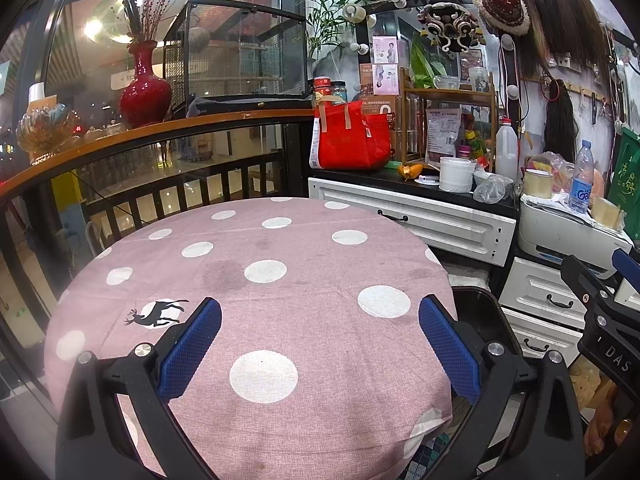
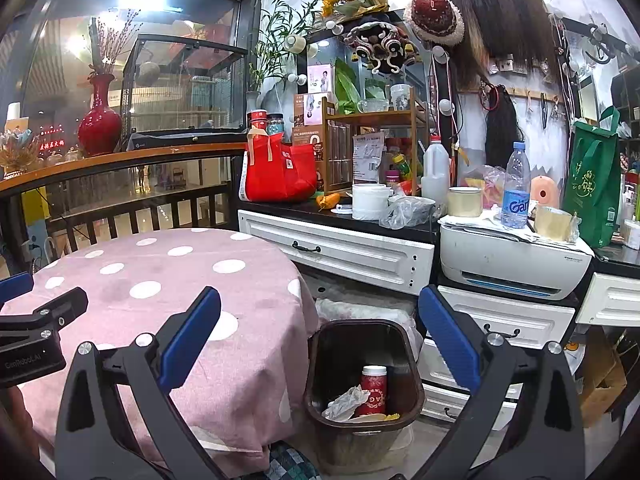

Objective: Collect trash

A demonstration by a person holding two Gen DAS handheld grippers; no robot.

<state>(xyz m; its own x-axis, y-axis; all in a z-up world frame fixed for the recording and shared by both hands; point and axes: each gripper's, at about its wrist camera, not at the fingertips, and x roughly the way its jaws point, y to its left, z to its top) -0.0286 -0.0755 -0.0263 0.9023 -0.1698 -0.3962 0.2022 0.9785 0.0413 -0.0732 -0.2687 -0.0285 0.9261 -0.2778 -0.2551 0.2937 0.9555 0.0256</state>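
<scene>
Round counter (image 1: pixel 280 240): it fills most of my left view under a pink cloth with white dots, and I see only stains on that cloth; in my right view it sits to the left.
Side counter (image 2: pixel 340 216): a dark top over white drawers behind the round one, crowded with a red bag (image 2: pixel 280 172), a white tub (image 2: pixel 370 202) and a crumpled clear plastic bag (image 2: pixel 406 212).
Printer (image 2: pixel 512 264): white, to the right of the drawers, with a water bottle (image 2: pixel 516 188) standing on the papers on top.
Trash bin (image 2: pixel 364 380): dark brown, on the floor just beside the round counter's edge and in front of the drawers, below and between my right jaws.
Trash: inside the bin I see a red cup (image 2: pixel 373 390) upright, crumpled white paper (image 2: pixel 346 402) leaning on it, and a bit of yellow at the front rim.
Left gripper (image 1: pixel 320 344): my jaws are wide apart over the pink cloth, holding nothing.
Right gripper (image 2: pixel 320 344): my jaws are wide apart above the bin, holding nothing.
</scene>
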